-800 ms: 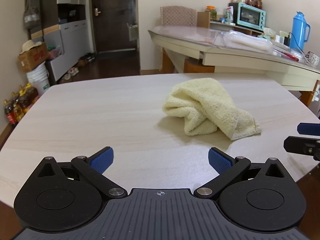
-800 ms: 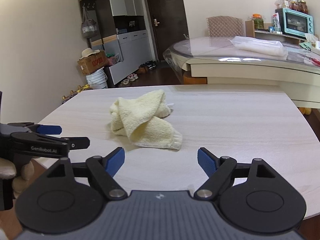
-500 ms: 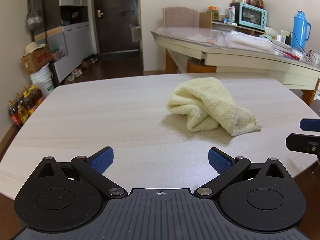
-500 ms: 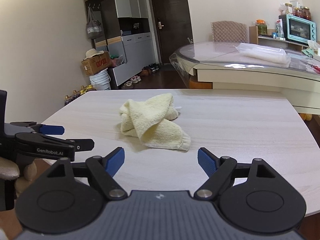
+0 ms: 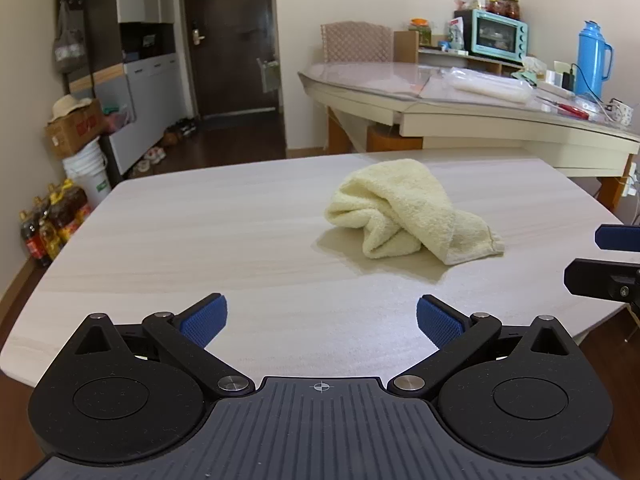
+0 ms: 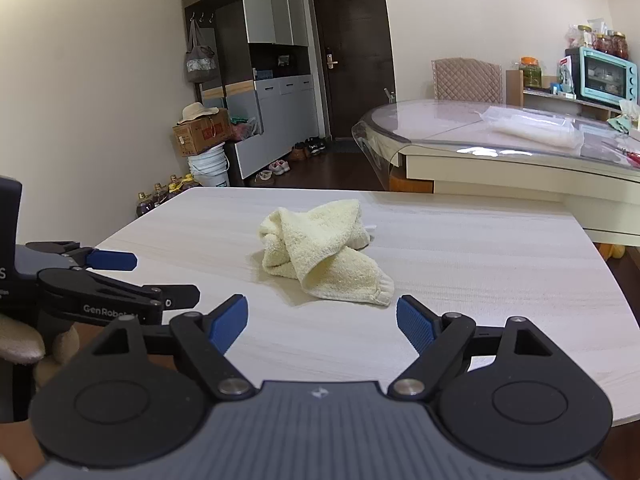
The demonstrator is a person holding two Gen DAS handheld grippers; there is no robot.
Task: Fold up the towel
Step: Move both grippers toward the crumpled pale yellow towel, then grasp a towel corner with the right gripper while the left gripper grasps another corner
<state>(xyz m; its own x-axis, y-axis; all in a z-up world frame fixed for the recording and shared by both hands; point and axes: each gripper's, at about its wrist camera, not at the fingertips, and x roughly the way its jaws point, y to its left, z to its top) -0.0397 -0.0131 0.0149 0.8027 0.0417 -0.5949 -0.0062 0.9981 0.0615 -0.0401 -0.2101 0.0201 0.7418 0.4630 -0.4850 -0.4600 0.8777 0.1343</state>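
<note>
A pale yellow towel [image 5: 404, 212] lies crumpled in a heap on the light wooden table [image 5: 192, 240]. It also shows in the right wrist view [image 6: 320, 252]. My left gripper [image 5: 322, 318] is open and empty, well short of the towel and a little left of it. My right gripper [image 6: 322, 320] is open and empty, close in front of the towel's near corner. The right gripper's fingers [image 5: 616, 238] show at the right edge of the left wrist view. The left gripper's fingers [image 6: 112, 261] show at the left of the right wrist view.
A second table with a glass top [image 5: 460, 96] stands behind, with a plastic bag, a blue flask [image 5: 594, 60] and a teal oven [image 5: 494, 36]. Bottles [image 5: 48, 224], a bucket and a box stand on the floor at left. The table's near edge is under both grippers.
Both grippers have moved a little forward and turned; the towel now sits closer in the right wrist view. The towel has not moved. Both grippers stay open.
</note>
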